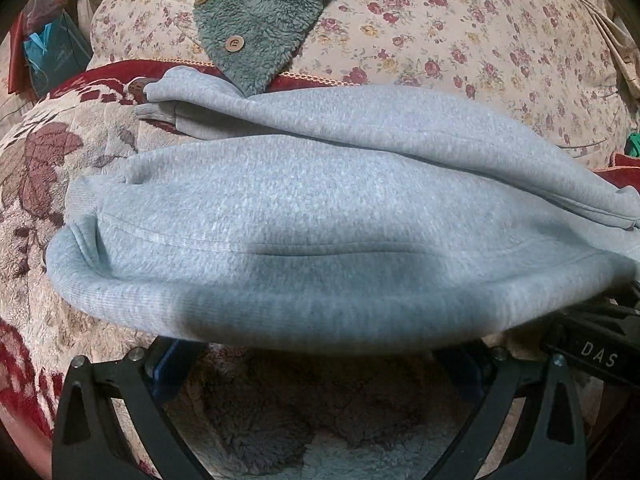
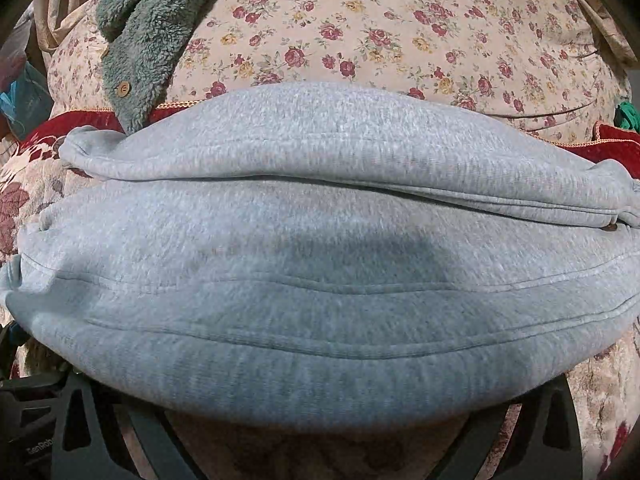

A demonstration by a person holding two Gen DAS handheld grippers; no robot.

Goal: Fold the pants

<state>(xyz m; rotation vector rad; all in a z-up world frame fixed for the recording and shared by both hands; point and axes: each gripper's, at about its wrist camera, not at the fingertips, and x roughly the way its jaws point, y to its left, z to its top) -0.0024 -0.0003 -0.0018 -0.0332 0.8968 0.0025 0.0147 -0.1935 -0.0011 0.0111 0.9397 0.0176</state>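
Observation:
Grey sweatpants (image 1: 304, 216) lie folded lengthwise across a plush flowered blanket (image 1: 52, 184), one leg stacked behind the other. My left gripper (image 1: 316, 354) sits at the near ribbed edge, its fingers (image 1: 168, 360) spread wide and open, with the tips hidden under the cloth. The right wrist view shows the same pants (image 2: 320, 248) filling the frame. My right gripper (image 2: 320, 424) is also open, the near hem draped over its tips. The right gripper's black body (image 1: 592, 354) shows at the lower right of the left wrist view.
A green fleece garment (image 1: 260, 20) with wooden buttons lies behind the pants, over a rose-print quilt (image 1: 460, 40). The blanket's red border (image 1: 100, 80) runs along the back. A blue bag (image 1: 52, 56) sits far left, and something green (image 1: 632, 144) far right.

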